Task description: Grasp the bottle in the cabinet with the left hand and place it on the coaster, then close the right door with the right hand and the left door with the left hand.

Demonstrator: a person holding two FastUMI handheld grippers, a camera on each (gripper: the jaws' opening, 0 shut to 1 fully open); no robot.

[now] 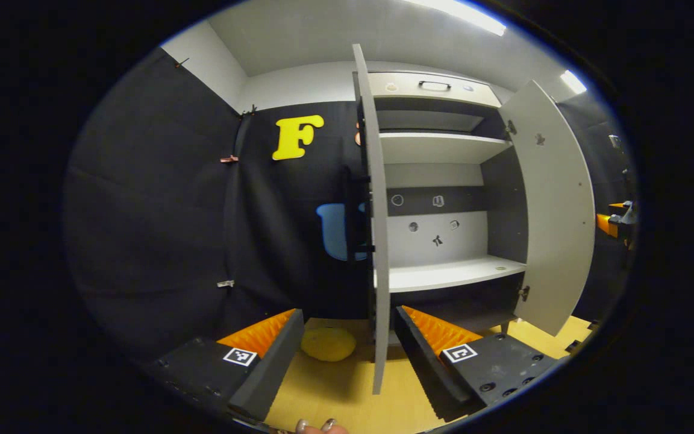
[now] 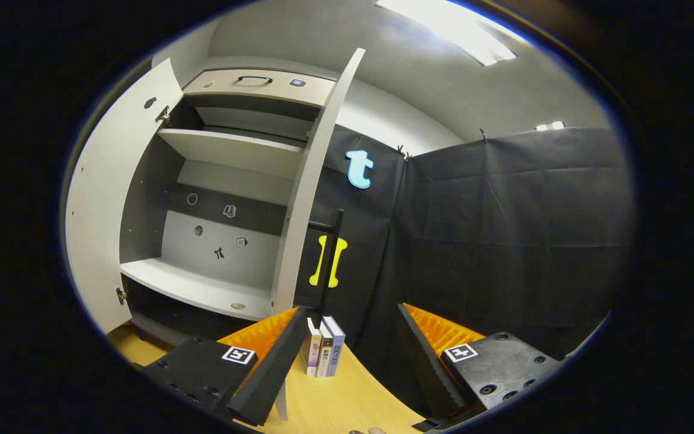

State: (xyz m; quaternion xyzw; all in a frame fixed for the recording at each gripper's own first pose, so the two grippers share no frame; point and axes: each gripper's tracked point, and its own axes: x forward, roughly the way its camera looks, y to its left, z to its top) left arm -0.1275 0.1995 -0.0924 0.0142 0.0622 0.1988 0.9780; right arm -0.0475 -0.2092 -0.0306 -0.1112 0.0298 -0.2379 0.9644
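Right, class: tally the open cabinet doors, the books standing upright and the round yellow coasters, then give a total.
Open pale grey cabinet doors: 2
Upright books: 3
Round yellow coaster: 1
Total: 6

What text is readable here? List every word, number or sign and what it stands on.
books: spine print, too small to read.
stickers on the back wall of the cabinet: small pictures, no legible words.
square coded marker: a pattern, no words.
Nothing here can be quoted.

Open cabinet (image 2: 214,199), apparently empty; books (image 2: 323,355) beside its right door (image 2: 308,193).
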